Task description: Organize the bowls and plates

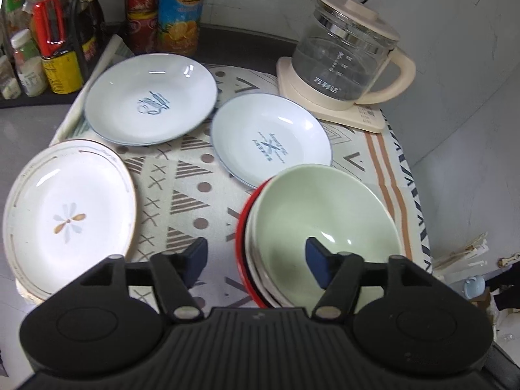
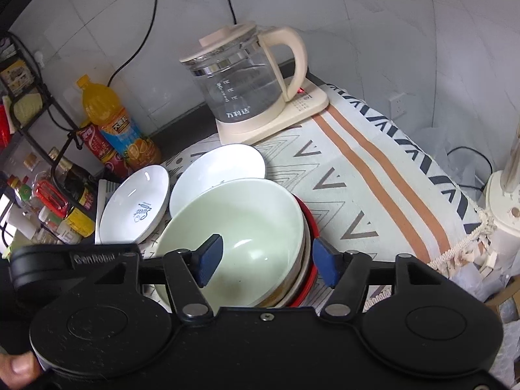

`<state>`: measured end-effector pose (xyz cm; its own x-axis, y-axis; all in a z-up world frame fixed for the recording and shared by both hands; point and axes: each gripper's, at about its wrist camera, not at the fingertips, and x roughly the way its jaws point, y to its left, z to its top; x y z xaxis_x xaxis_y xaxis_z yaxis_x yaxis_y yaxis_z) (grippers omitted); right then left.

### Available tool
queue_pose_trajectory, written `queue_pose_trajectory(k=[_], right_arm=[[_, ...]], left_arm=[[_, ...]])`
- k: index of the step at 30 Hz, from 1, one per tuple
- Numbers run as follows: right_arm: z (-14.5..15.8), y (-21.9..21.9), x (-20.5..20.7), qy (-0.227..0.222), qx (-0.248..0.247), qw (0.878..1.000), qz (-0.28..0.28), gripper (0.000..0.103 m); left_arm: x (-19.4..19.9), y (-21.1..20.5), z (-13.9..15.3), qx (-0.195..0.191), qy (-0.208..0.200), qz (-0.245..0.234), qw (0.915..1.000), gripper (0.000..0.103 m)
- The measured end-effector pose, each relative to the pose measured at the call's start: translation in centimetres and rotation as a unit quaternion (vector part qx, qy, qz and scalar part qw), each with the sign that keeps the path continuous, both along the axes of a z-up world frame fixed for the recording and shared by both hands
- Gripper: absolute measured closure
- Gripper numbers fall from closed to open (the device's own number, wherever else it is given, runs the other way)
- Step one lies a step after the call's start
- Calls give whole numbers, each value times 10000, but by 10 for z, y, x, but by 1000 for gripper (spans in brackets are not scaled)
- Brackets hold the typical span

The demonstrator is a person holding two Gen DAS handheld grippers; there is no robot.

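**Two open grippers over a stack of bowls on a patterned cloth**

Nearest, the left gripper point(image 1: 256, 261) and right gripper point(image 2: 267, 261) straddle opposite rims of a pale green bowl point(image 1: 328, 227), their blue pads apart and gripping nothing. The bowl tops a stack with a red bowl point(image 1: 242, 243) at the bottom. All rests on a cream tablecloth point(image 1: 182, 195) printed with triangles, dots and crosses. To the left lies a flower plate point(image 1: 68, 214); beyond, two white plates point(image 1: 149, 97) sit apart. Farther back — a glass kettle point(image 1: 344, 58) on its cream base, and bottles point(image 1: 178, 9) against a grey wall point(image 1: 455, 48).
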<state>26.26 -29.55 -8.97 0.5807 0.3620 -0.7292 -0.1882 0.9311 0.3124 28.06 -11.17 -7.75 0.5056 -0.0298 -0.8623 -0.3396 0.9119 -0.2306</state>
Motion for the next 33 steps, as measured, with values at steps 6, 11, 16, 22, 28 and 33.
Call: queue_pose_trajectory(k=[6, 11, 16, 22, 28, 33], right_arm=[[-10, -3, -2, 68, -177, 9998, 19, 40], [-20, -6, -5, 289, -242, 9993, 49, 40], [-26, -9, -8, 418, -214, 9989, 77, 37], [-21, -13, -11, 411, -176, 9989, 104, 28], [-8, -9, -12, 292, -88, 9992, 268, 21], [0, 6, -15, 220, -100, 9984, 507, 14]], left_arm=[[-7, 9, -2, 37, 110, 116, 9999, 35], [-15, 16, 0, 105, 166, 218, 9996, 35], [-22, 22, 4, 207, 191, 302, 9991, 35], [-31, 34, 6, 153, 210, 381, 9989, 30], [-46, 51, 9, 194, 178, 488, 9985, 20], [-56, 70, 4, 149, 266, 574, 9979, 19]])
